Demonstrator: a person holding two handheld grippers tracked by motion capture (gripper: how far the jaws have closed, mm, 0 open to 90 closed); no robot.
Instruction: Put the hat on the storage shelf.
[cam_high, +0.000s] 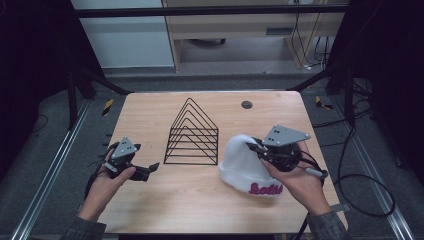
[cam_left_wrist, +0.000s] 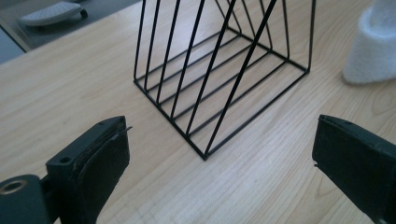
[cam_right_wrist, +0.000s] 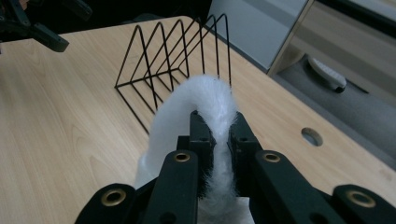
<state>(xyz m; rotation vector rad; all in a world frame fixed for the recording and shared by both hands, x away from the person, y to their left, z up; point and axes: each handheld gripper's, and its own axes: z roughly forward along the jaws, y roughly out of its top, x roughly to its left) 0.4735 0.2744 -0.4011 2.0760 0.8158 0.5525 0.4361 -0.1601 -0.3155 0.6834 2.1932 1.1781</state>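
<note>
A white knit beanie (cam_high: 245, 165) with pink lettering lies on the wooden table (cam_high: 150, 115), right of centre. My right gripper (cam_high: 254, 148) is shut on its upper edge; in the right gripper view the white fabric (cam_right_wrist: 212, 102) is pinched between the black jaws and arches above them. A black wire rack (cam_high: 192, 134) of triangular frames stands at the table's middle. My left gripper (cam_high: 150, 168) rests open to the left of the rack, its jaws wide apart with nothing between them. The rack's near corner (cam_left_wrist: 205, 156) lies just ahead of the jaws.
A round cable hole (cam_high: 246, 104) sits in the table top near the far right. Dark frame bars, floor rails and cables (cam_high: 360, 180) surround the table. Bare wood stretches along the near edge and the far left corner.
</note>
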